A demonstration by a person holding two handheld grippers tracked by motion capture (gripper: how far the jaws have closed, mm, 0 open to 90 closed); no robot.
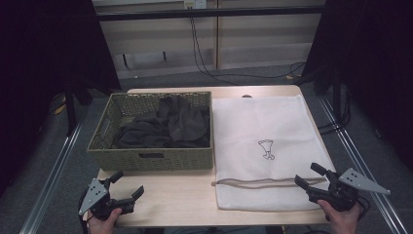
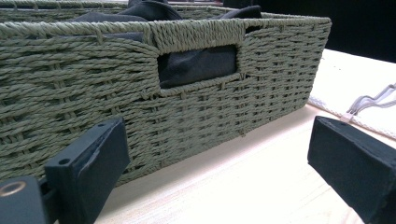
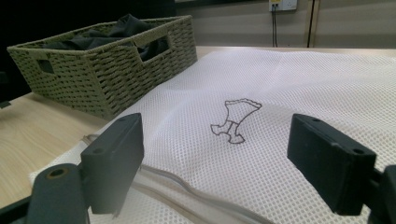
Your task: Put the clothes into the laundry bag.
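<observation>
Pale wood makes the tabletop (image 1: pixel 185 200), and the things on it lie in a row. At the near left corner the left gripper (image 1: pixel 127 186) hovers low over the bare wood, held by a hand (image 1: pixel 100 222); its jaws are spread wide and nothing is between them. Just beyond it stands the woven green basket (image 1: pixel 151 158), and the left gripper view looks straight at its near wall with the handle opening. Inside the basket lies a heap of dark clothes (image 1: pixel 168 126). Right of the basket, just beside it, the white mesh laundry bag (image 1: pixel 265 126) lies flat, with a small printed drawing (image 1: pixel 266 149) in the middle and a drawstring (image 1: pixel 258 183) along its near edge. Over the bag's near right corner is the right gripper (image 1: pixel 306 177), its jaws also spread apart and holding nothing.
</observation>
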